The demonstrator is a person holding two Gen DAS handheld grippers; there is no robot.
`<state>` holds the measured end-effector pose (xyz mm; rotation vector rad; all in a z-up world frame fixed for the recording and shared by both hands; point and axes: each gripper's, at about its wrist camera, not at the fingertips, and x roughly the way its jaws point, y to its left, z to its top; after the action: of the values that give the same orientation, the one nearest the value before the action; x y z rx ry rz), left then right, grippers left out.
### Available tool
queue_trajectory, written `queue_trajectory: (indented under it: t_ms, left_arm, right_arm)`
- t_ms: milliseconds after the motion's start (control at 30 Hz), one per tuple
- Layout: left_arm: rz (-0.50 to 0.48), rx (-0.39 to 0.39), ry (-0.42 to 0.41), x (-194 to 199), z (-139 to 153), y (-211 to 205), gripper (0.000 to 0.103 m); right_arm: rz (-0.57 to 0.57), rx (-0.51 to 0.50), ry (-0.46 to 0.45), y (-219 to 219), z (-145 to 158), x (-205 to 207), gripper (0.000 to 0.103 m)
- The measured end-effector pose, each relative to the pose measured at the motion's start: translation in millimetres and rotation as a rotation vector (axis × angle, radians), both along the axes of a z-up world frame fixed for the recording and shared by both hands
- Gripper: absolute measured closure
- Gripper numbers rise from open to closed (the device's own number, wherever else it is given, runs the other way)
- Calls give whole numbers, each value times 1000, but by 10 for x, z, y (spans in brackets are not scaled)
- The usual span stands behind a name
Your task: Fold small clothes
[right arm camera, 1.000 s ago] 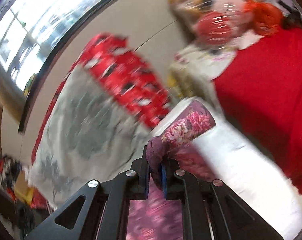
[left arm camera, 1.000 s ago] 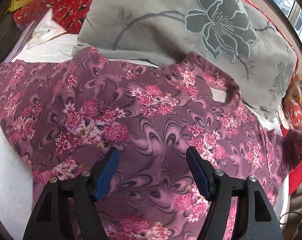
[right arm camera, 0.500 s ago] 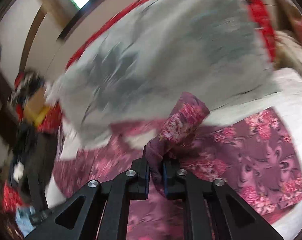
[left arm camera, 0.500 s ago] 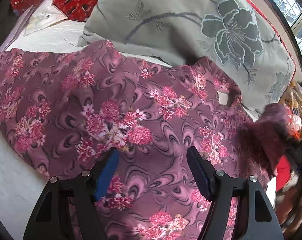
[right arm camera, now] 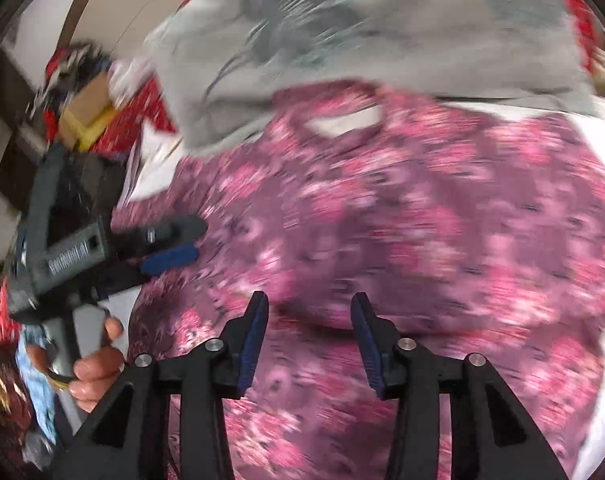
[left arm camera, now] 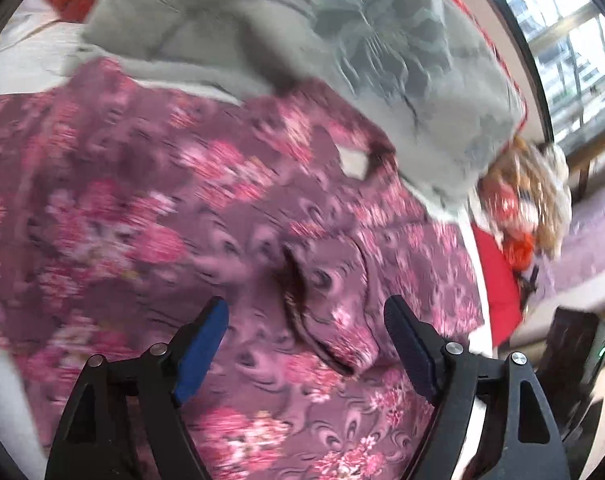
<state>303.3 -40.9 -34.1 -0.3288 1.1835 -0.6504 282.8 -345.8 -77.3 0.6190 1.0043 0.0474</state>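
Your right gripper [right arm camera: 308, 338] had just been opening and let go of the sleeve [left arm camera: 330, 312]; its jaws stood partly apart with nothing between them, low over the floral garment [right arm camera: 422, 232]. The garment lay spread on the white bed [left arm camera: 26, 68], its neckline at 12 o'clock against the grey pillow [left arm camera: 342, 52]. The folded-in sleeve rested at 1 o'clock from your left gripper [left arm camera: 306, 340], which had also been widening and held nothing. To do this fold well, you should have flattened the sleeve's edge before taking the opposite side at 9 o'clock.
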Motion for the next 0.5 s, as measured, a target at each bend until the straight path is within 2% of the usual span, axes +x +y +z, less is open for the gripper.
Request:
queue_trajectory:
  t_ms: [67,133,167,200,233,267,367,433,500]
  left_arm:
    - [-3,44,-10,3,-47,-137,23]
    - [28,67,-70,-17,-13,-216,25]
    - [43,64,-89,-25,4,-239,49]
    - [43,52,-98,-28,14,-260,84]
    - [44,50,-100,-13,17,-279,97]
    - [49,45,-107,-14,26,-275,101]
    - [127,36,-185,-59,199,-91,101]
    - [204,12,-223,-31,368,175,102]
    - [277,20,-244,-3,466,435,102]
  right_arm:
    - [-105,14,-6,-328,41,-191,57]
    - [-193,23,-9,-608,52,-339,56]
    - [-241,21,-11,-753,55,-427,56]
    - [-283,18,-11,-857,57,-501,56]
    - [-325,17,-11,-980,53,-587,56]
    - [-367,19,-13,-1099,45,-658,56]
    - [-478,24,-15,-1359,14,-818,56]
    - [-529,27,-14,-1516,-29,-939,54]
    - [-566,32,-5,-1619,-95,-981,52]
